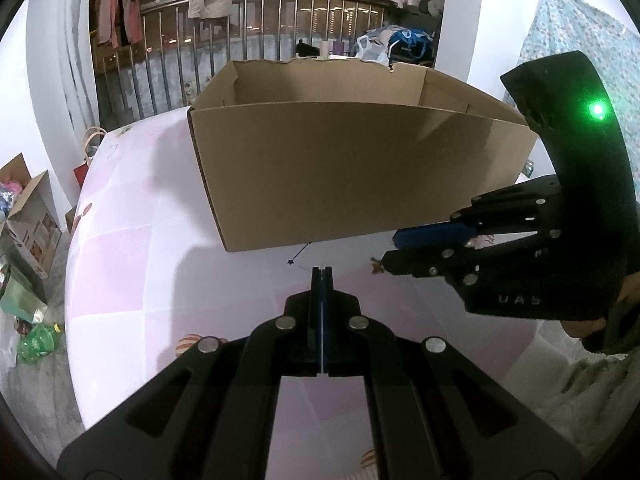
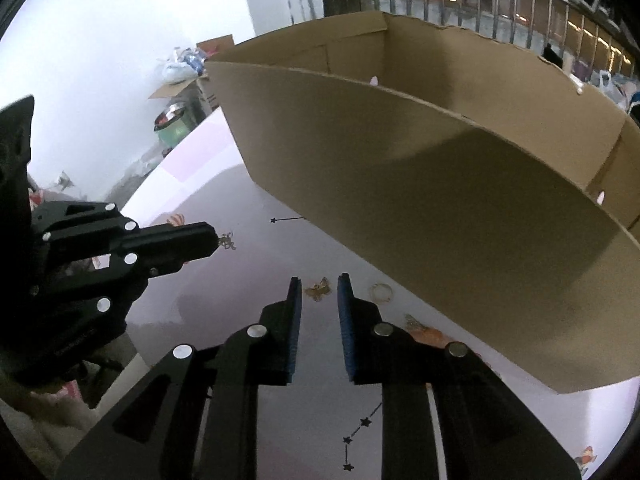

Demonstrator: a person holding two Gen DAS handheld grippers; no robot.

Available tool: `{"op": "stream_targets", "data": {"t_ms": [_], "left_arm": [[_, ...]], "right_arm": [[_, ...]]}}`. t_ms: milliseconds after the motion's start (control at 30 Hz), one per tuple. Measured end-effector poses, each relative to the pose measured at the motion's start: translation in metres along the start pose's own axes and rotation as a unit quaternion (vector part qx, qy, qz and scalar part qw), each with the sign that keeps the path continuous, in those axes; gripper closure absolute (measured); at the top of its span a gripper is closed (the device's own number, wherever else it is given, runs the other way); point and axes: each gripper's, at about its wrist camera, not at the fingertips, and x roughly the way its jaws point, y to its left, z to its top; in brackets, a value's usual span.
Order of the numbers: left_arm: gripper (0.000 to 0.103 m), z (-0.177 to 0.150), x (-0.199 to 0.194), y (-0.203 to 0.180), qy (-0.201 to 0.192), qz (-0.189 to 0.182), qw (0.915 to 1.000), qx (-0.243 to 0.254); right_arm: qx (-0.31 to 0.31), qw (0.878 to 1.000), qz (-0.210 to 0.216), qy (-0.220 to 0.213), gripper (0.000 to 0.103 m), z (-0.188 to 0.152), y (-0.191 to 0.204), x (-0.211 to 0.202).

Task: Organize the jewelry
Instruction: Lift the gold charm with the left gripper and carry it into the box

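Left gripper (image 1: 321, 270) jaws closed; right gripper (image 2: 319, 286) jaws slightly parted.

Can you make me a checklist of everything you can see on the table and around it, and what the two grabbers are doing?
Surface: table with a pale pink patterned cover, partly shadowed.
Job's things: gold charm and ring lie on the cover; small chain pinched at the left tip; open cardboard box behind.
Clutter: nothing seen on the table.
Grippers: left hand-held gripper shut on the chain; right hand-held gripper open, charm between its tips, not touched.
Cables: nothing seen.
Surroundings: railing, hanging clothes, boxes and green bottle on the floor.
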Motion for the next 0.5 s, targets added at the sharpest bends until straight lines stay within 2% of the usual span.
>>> {"op": "stream_targets", "data": {"t_ms": [500], "left_arm": [[0.103, -0.004, 0.004, 0.004, 0.003, -0.003, 1.0000, -0.007]], "right_arm": [[-0.018, 1.000, -0.008, 0.018, 0.084, 0.006, 0.014, 0.021]]}}
